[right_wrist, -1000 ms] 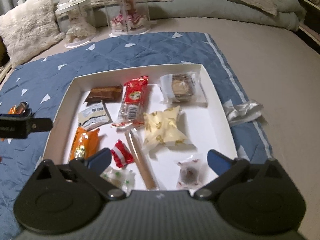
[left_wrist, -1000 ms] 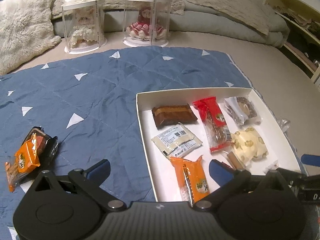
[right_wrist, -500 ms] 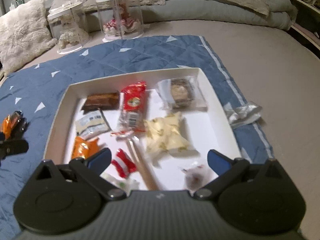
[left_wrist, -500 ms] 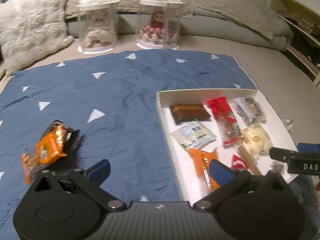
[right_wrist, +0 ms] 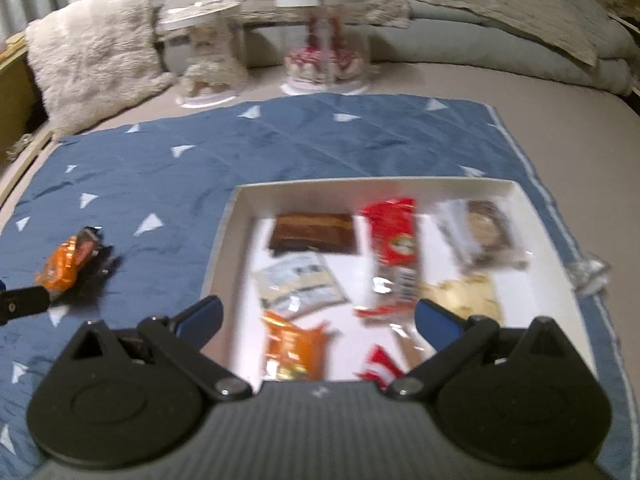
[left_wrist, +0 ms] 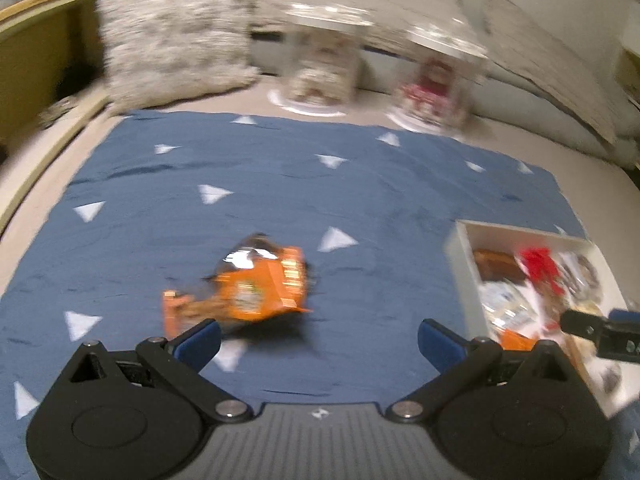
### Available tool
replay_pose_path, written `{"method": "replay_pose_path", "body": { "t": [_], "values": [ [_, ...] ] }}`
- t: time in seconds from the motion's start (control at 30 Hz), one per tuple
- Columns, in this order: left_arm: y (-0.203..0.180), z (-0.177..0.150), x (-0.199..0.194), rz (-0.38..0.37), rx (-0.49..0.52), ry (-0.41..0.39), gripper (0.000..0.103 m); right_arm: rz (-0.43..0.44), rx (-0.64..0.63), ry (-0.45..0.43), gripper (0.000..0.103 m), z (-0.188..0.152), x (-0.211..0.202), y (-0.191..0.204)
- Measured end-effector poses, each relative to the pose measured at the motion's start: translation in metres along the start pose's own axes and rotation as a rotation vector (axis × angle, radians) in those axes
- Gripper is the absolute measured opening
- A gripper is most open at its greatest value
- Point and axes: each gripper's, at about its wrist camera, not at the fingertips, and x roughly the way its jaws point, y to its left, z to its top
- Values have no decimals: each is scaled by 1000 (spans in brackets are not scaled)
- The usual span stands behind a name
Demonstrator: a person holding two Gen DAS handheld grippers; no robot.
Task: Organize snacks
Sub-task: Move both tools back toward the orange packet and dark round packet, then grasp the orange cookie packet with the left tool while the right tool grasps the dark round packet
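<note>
Your left gripper (left_wrist: 318, 338) hangs with its jaws spread wide and nothing between them, its blue-tipped fingers (left_wrist: 198, 338) pointing at the orange snack packet (left_wrist: 250, 286) that lies alone on the blue blanket (left_wrist: 360, 184), just ahead of the left finger and well apart from the white tray (left_wrist: 460, 248) at your right. That view is blurred, so the print on the packet cannot be read, but you can see an orange wrapper with a dark, shiny end. Your right gripper (right_wrist: 318, 318) is likewise wide open and empty, held over the near edge of the white tray (right_wrist: 360, 186), which rests on the blanket (right_wrist: 320, 140). Inside the tray you have a brown bar (right_wrist: 314, 234) at the back left, a red wrapped snack (right_wrist: 392, 232) beside it, a clear-wrapped round biscuit (right_wrist: 482, 234) at the back right, a pale flat sachet (right_wrist: 300, 284) in the middle left, a yellowish packet (right_wrist: 464, 296) to the right, an orange packet (right_wrist: 294, 346) near the front, and a small red-and-white piece (right_wrist: 378, 364) beside it. From the right wrist view the loose orange packet (right_wrist: 68, 264) sits far left on the blanket, with the tip of your left gripper (right_wrist: 22, 304) just beside it. Beyond the blanket stand two clear doll cases (right_wrist: 324, 40) and a fluffy cushion (right_wrist: 92, 52).
</note>
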Motion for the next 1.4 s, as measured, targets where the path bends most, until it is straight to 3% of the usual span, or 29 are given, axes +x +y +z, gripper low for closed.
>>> {"method": "replay_pose_path", "body": {
  "t": [0.23,0.4,0.57,0.7,0.87,1.0,1.17,1.27,1.4],
  "values": [
    [50,18,9,93,-151,-49,103,69,-33,-22,103,9,5,45],
    [67,39,30,118,-244,-66,103,128,-77,-55,103,22,8,77],
    [58,50,68,155,-134,-51,103,194,-110,-91,103,37,8,98],
    [49,50,98,186,-4,59,103,218,-125,-115,103,49,15,102],
    [49,43,93,175,139,115,103,235,-133,-117,103,60,30,108],
    [60,23,81,216,203,126,103,246,-143,-118,103,69,46,118],
    [74,-2,72,170,175,154,103,274,-181,-115,103,70,73,143],
    [83,-12,60,135,129,136,103,304,-285,-95,103,71,89,167],
    [96,-20,44,10,16,120,103,349,-440,-68,103,68,106,199]
  ]
}}
